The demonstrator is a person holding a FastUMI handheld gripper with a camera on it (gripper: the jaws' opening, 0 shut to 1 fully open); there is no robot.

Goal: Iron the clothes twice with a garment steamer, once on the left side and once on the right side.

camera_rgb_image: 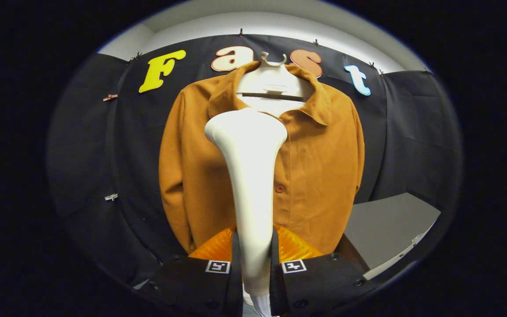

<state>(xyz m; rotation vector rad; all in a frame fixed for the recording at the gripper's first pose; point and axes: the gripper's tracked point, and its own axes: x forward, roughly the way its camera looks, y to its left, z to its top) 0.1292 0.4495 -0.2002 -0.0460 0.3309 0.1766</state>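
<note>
Gripper [253,264] clamped on steamer [249,176] — both fingers [200,286] pressed against its white handle. Steamer stood upright between fingers, flared head up near shirt [319,176] collar, about centre of chest. Orange shirt hung on white hanger [273,61] against black wall — grey table [390,224] beside it.

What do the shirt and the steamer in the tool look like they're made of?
Shirt: matte woven cloth, brown-orange, soft folds at the sleeves, likely cotton or a blend. Steamer: smooth glossy white, probably moulded plastic, with bright highlights on its head. The tool has both fingers pressed on its handle.
</note>
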